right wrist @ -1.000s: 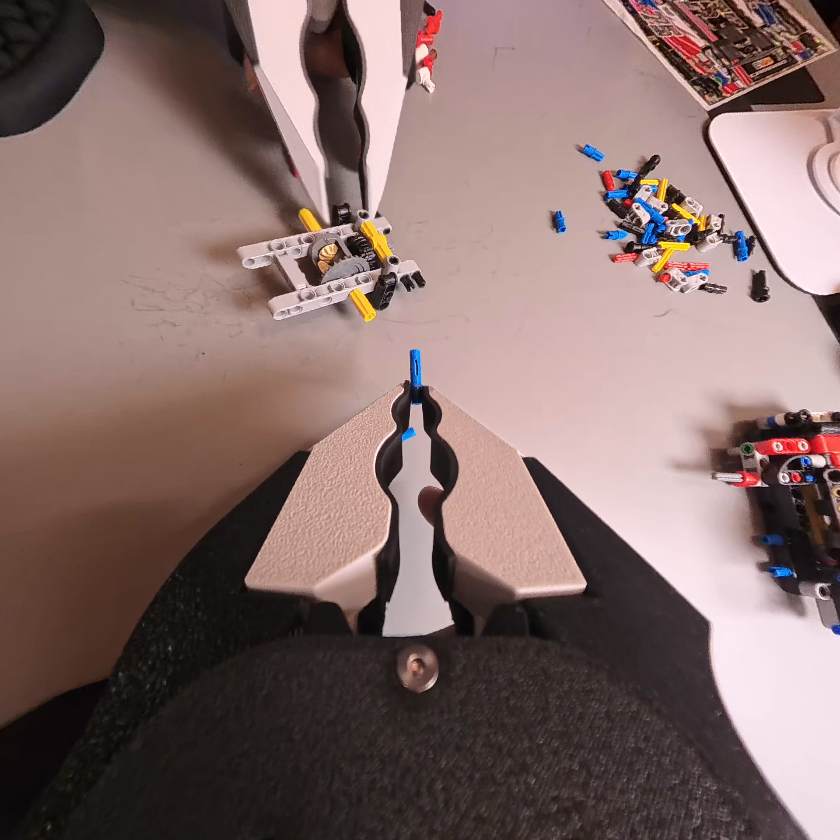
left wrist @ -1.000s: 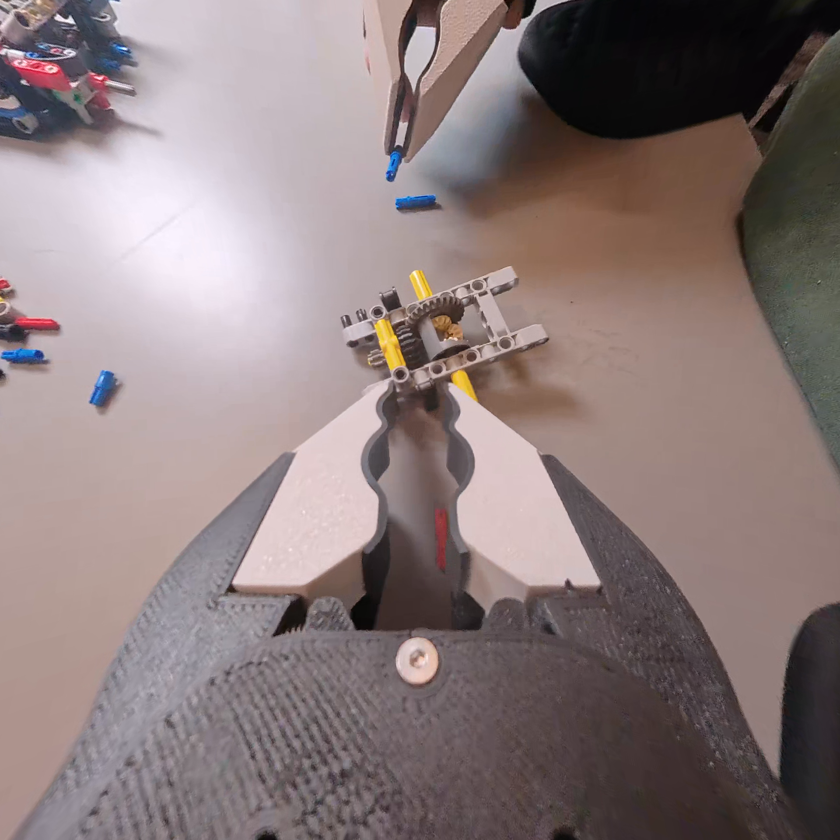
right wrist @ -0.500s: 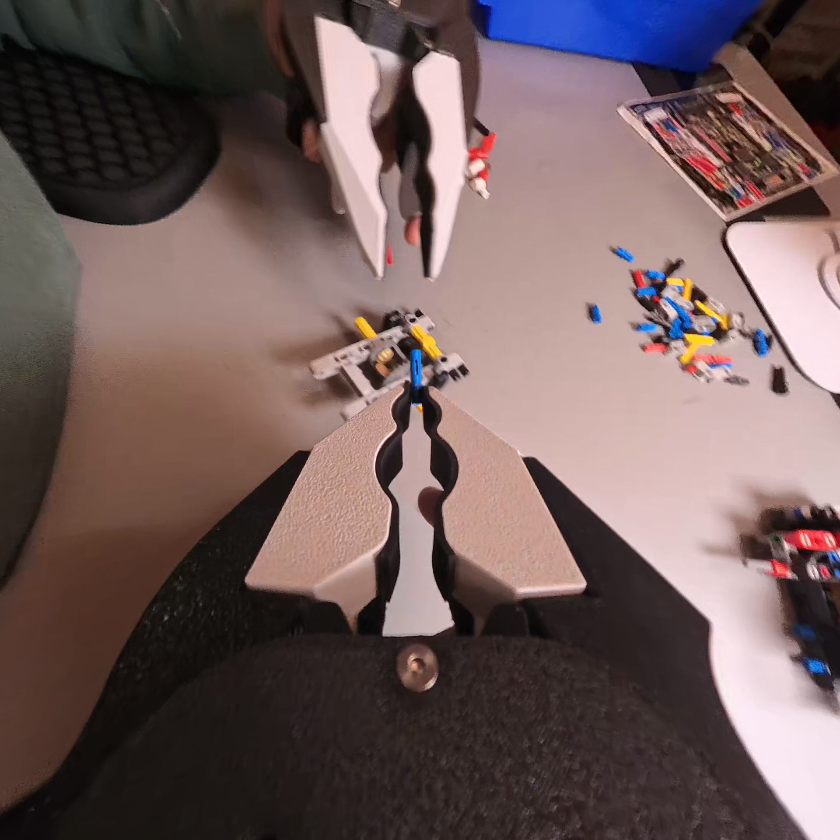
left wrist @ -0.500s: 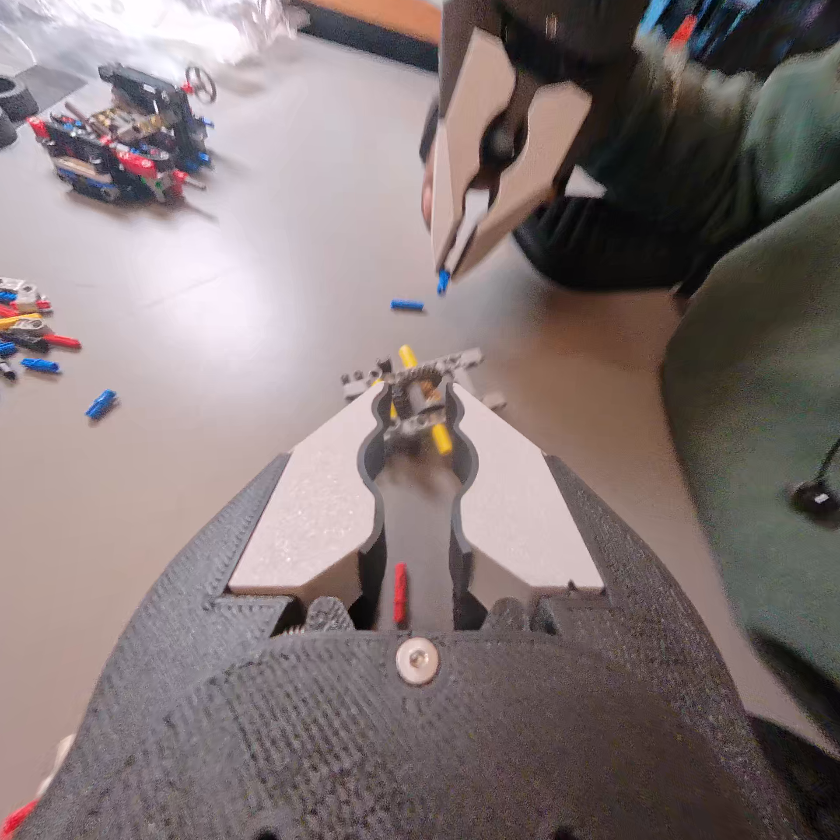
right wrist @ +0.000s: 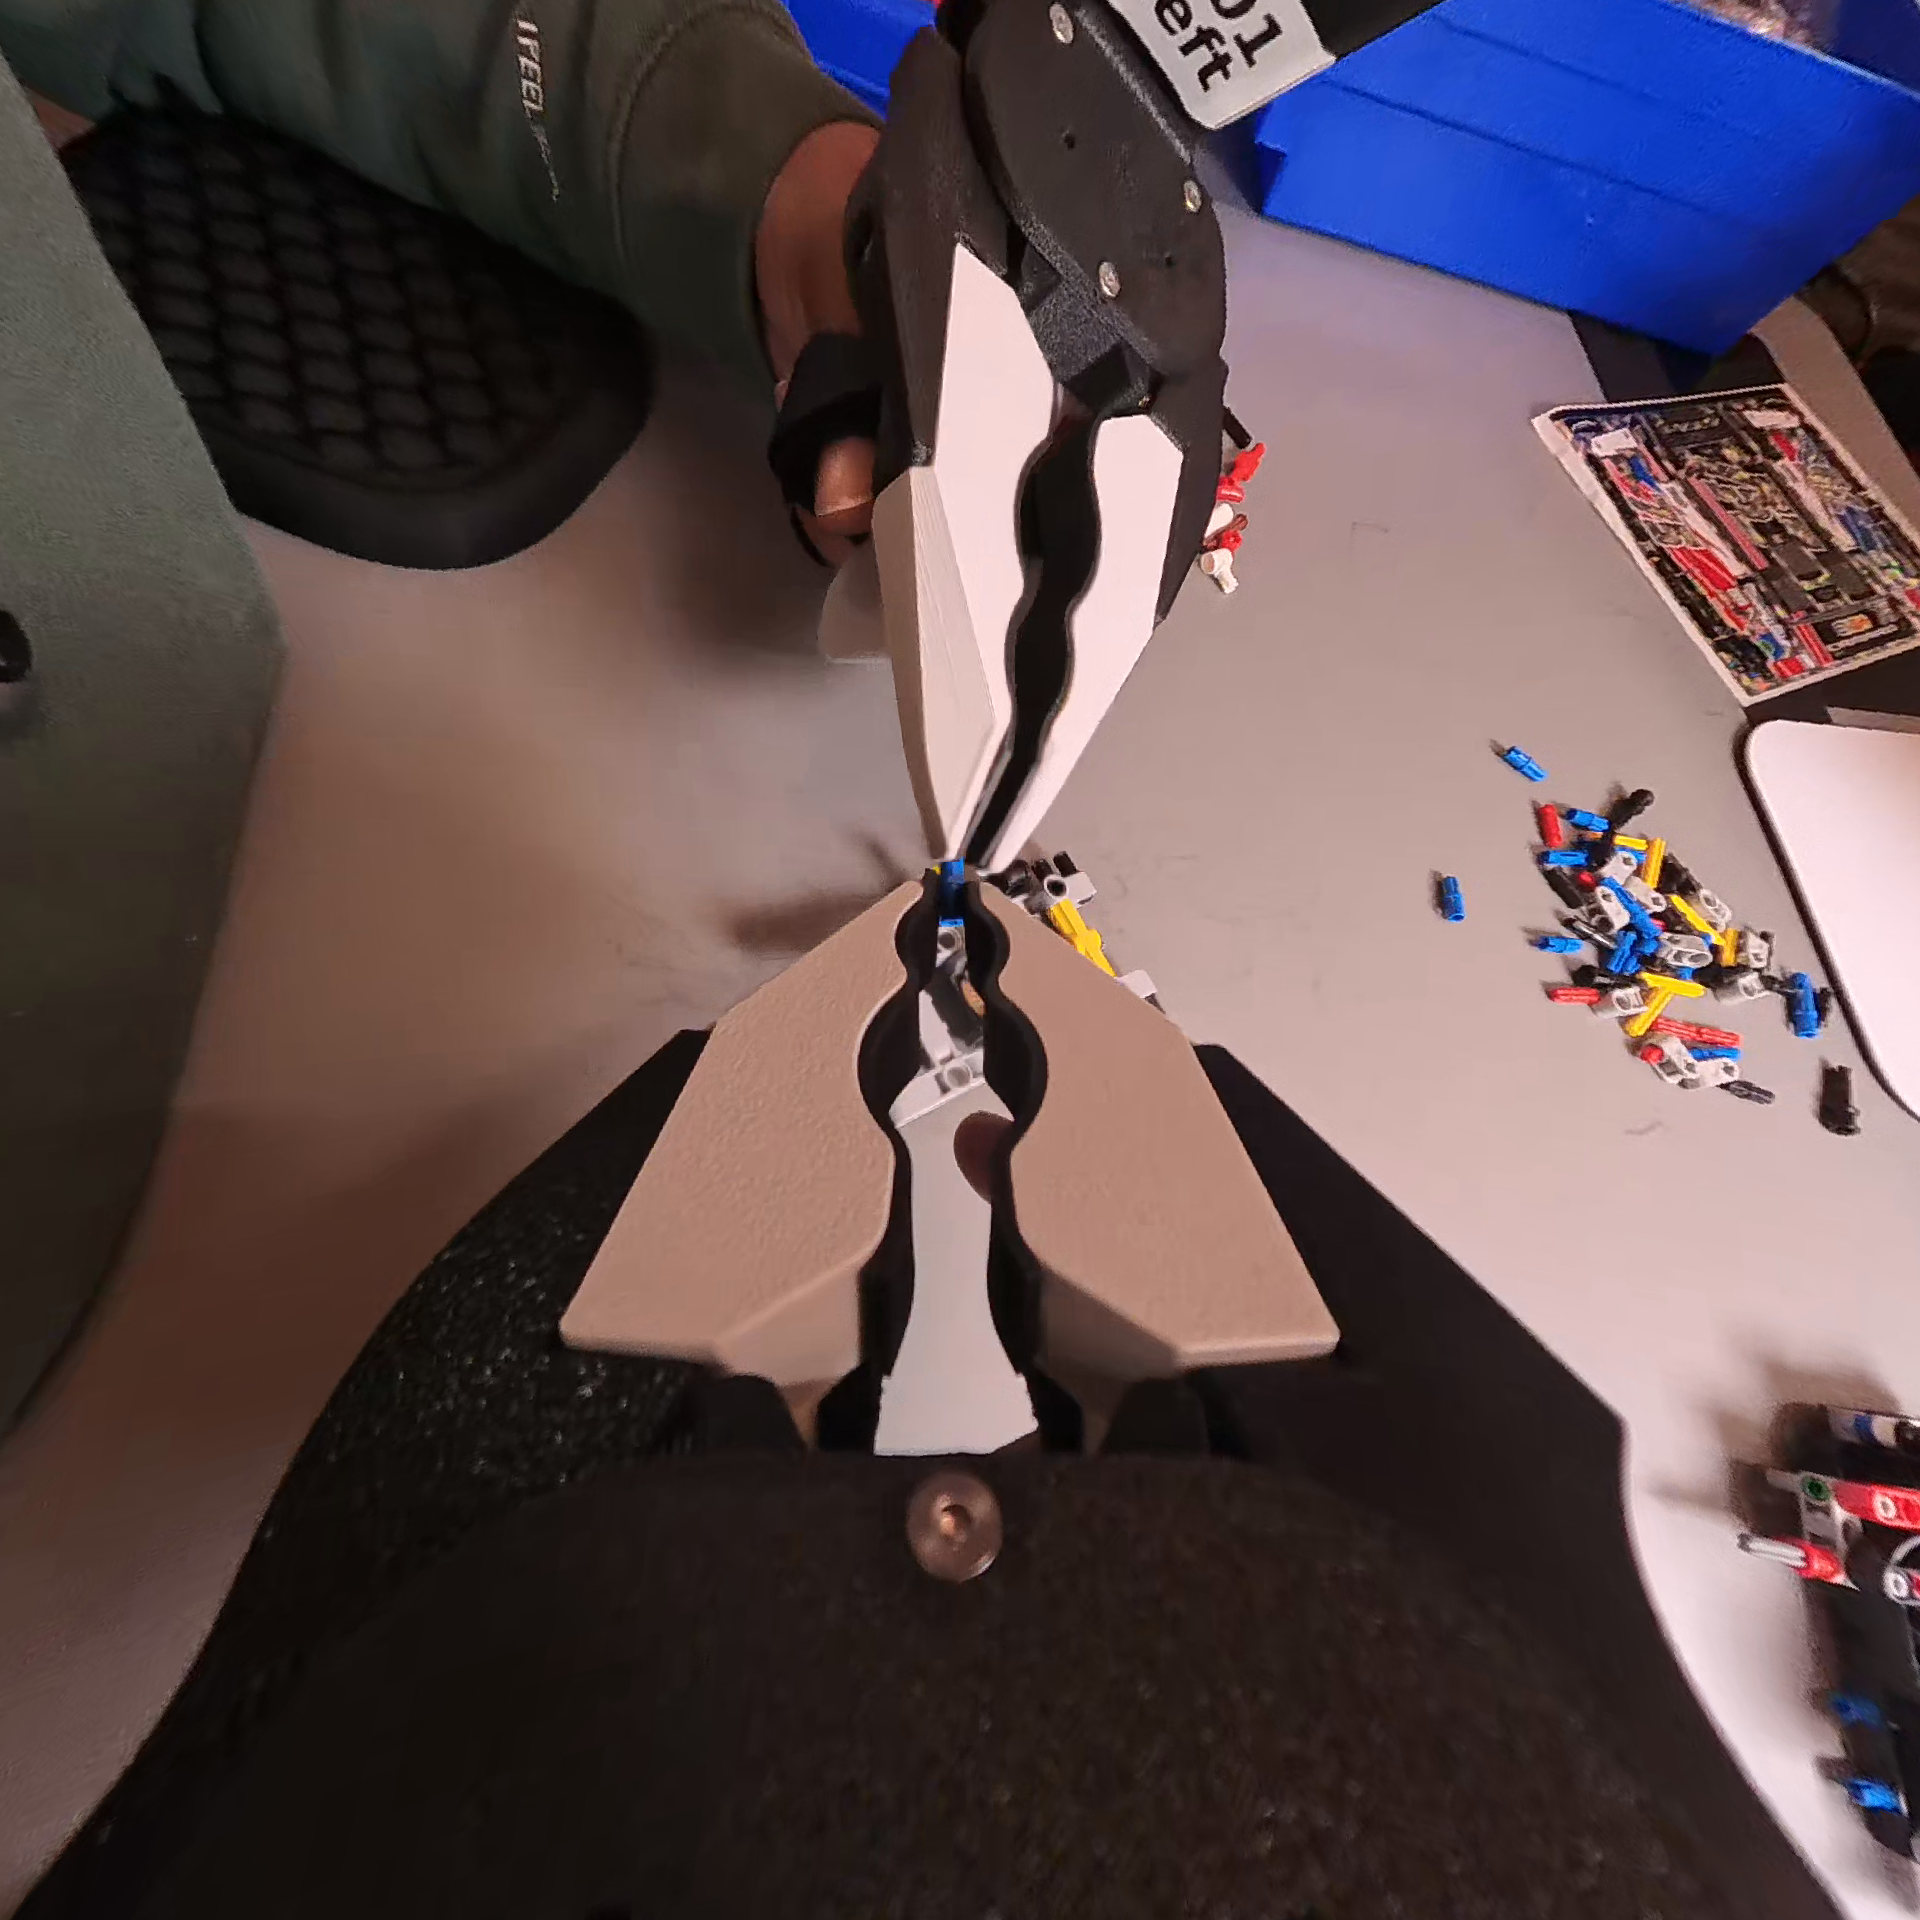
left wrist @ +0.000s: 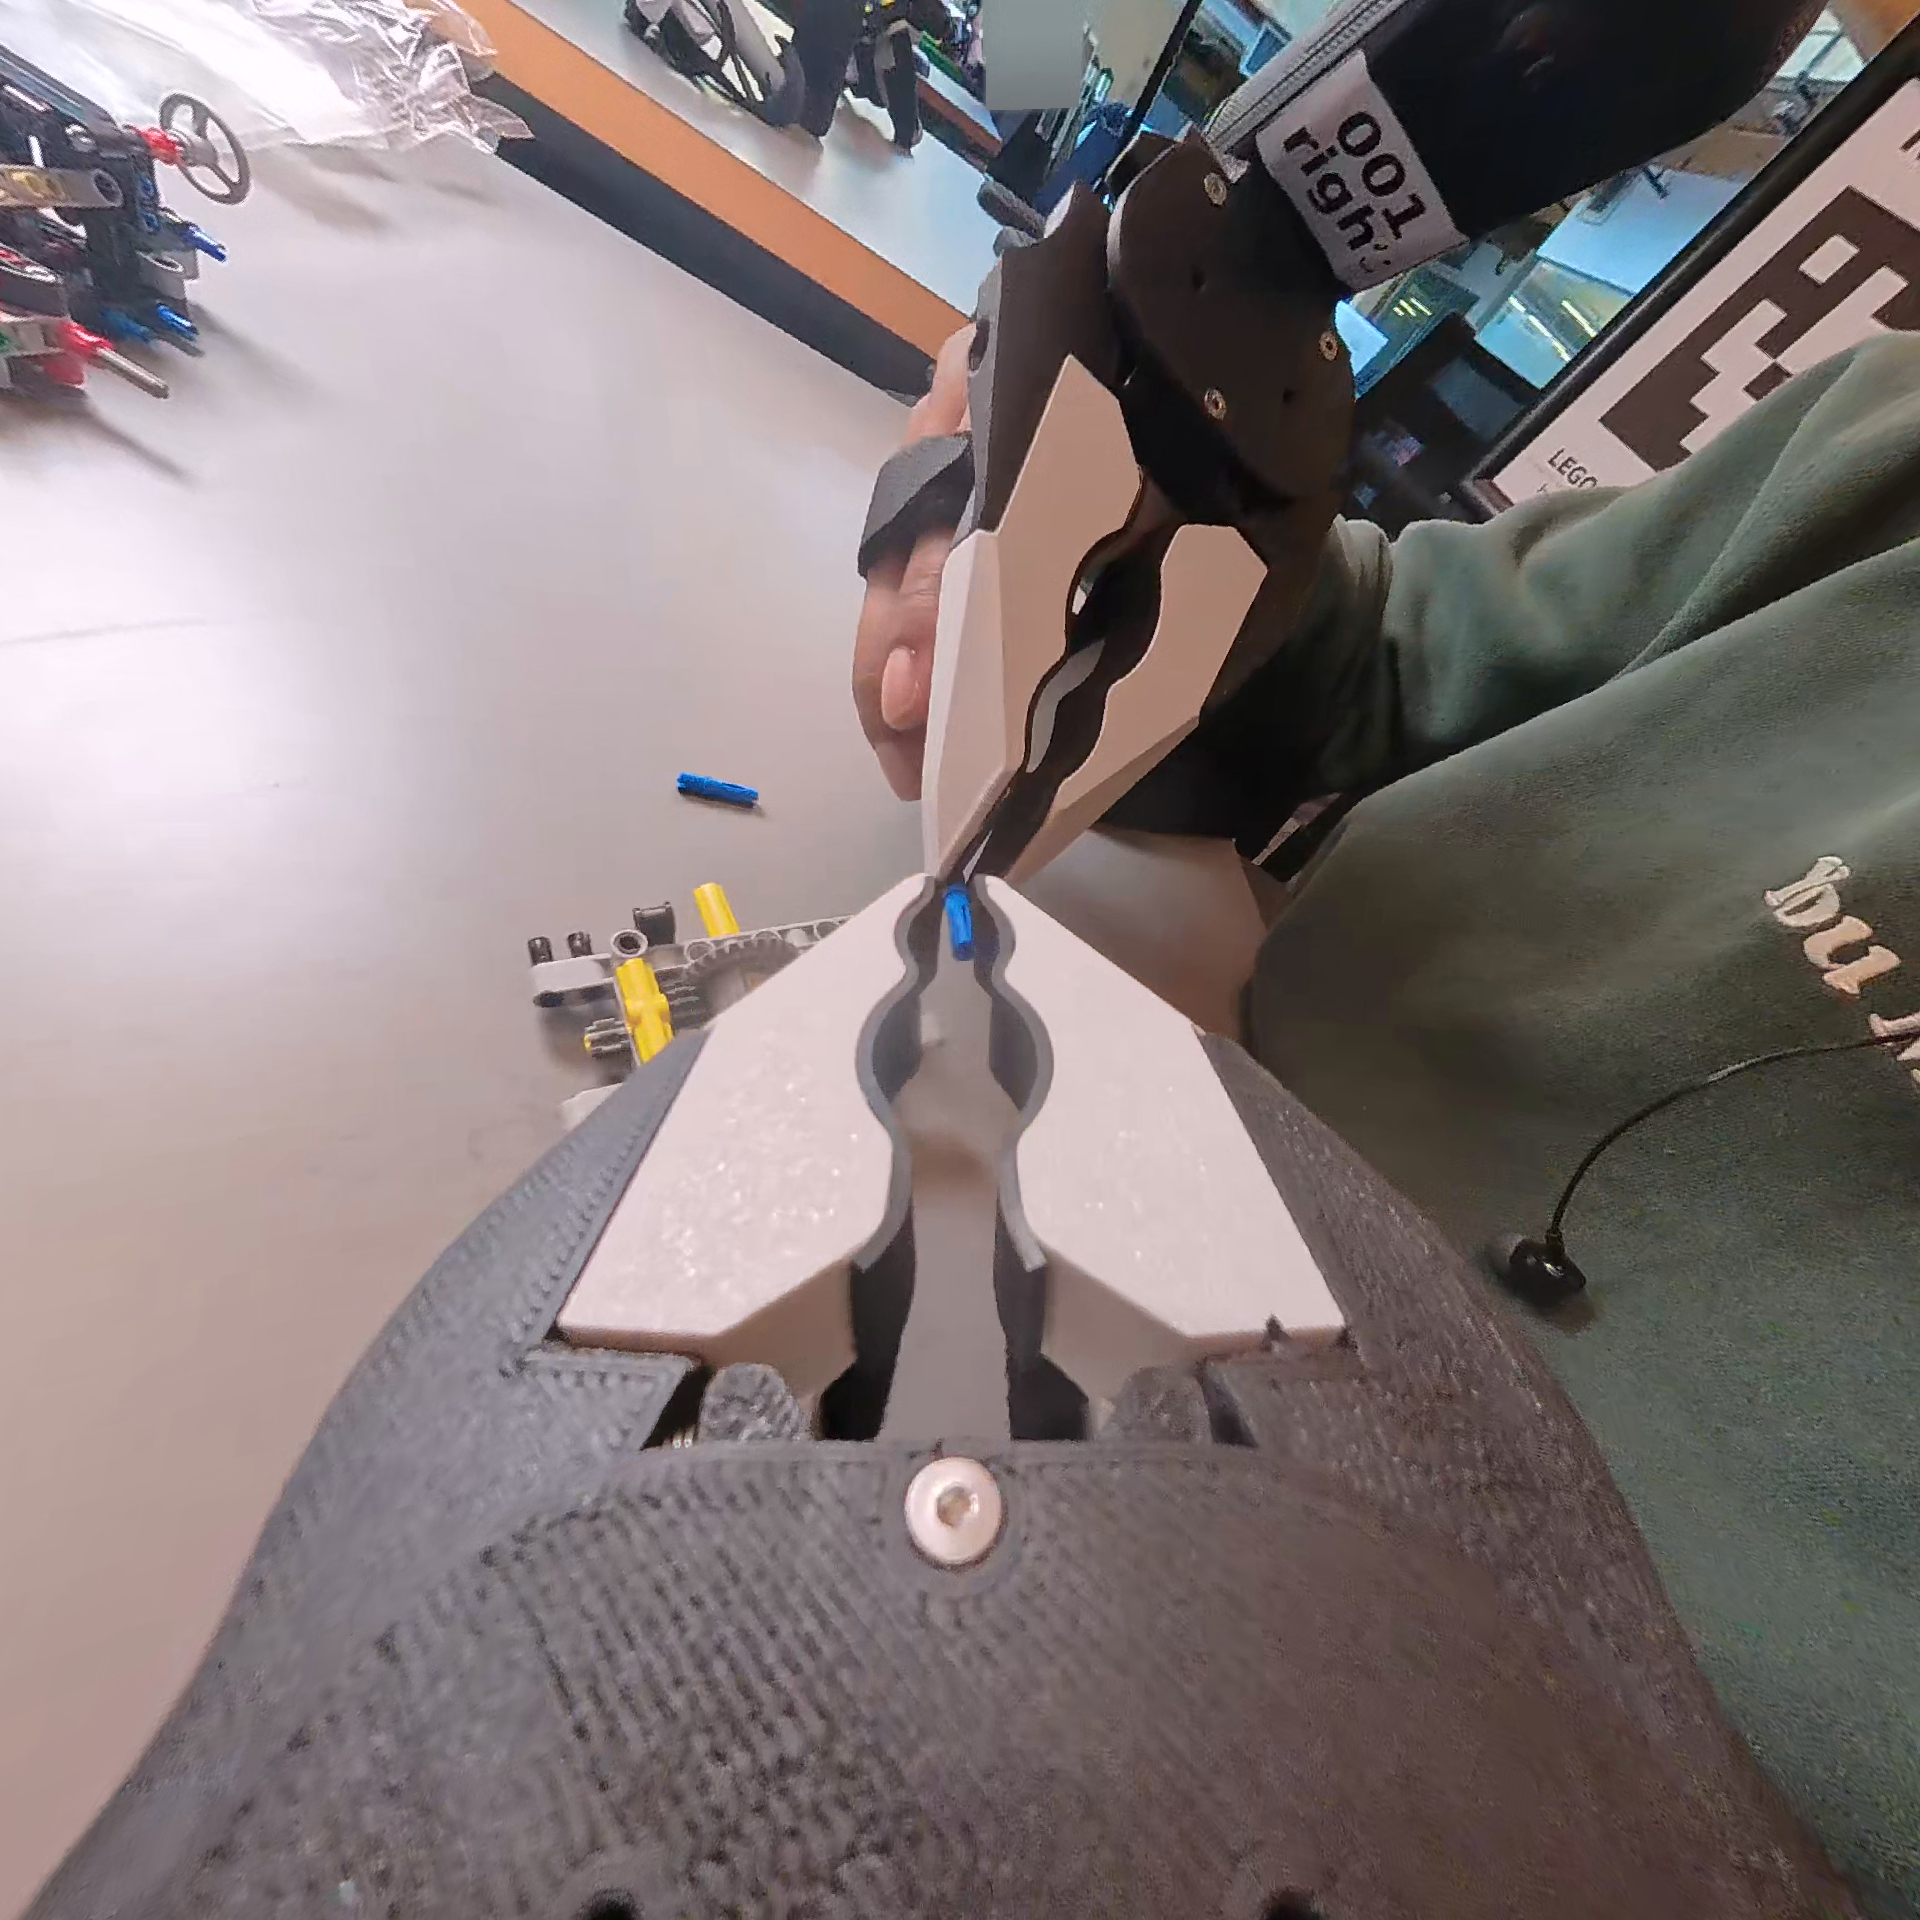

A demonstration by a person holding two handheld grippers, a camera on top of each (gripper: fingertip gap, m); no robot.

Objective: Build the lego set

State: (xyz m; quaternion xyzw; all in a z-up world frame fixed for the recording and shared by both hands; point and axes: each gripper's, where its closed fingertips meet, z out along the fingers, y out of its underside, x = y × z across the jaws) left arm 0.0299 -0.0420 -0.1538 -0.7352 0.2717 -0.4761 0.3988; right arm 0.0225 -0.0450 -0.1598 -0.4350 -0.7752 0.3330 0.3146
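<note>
My left gripper [left wrist: 956, 891] and right gripper [right wrist: 949, 896] meet tip to tip above the table. A small blue pin [left wrist: 959, 923] sits between them, and each gripper looks shut on one end of it. In the right wrist view the pin [right wrist: 950, 885] sticks out of my right fingertips into the left gripper's tips [right wrist: 975, 854]. The grey frame assembly [left wrist: 634, 971] with yellow axles and gears lies free on the table below, partly hidden behind the fingers [right wrist: 1075, 914].
A second blue pin [left wrist: 717, 790] lies on the grey table. A pile of loose pieces [right wrist: 1652, 956], a booklet [right wrist: 1745, 530], a white tray [right wrist: 1849, 883] and a blue bin [right wrist: 1558, 156] are to the right. A part-built model [right wrist: 1849, 1558] stands near. A green sleeve [left wrist: 1558, 831] is close. The grippers are tip to tip, or close to it. The part-built model [right wrist: 1849, 1558] is about equally far from each gripper, around 25 cm. My left wrist view [left wrist: 56, 307] looks at it from another angle.
The left gripper let go of the frame assembly, rose and closed its jaws. The right gripper carried the blue pin over to it. Both now meet at the pin.
</note>
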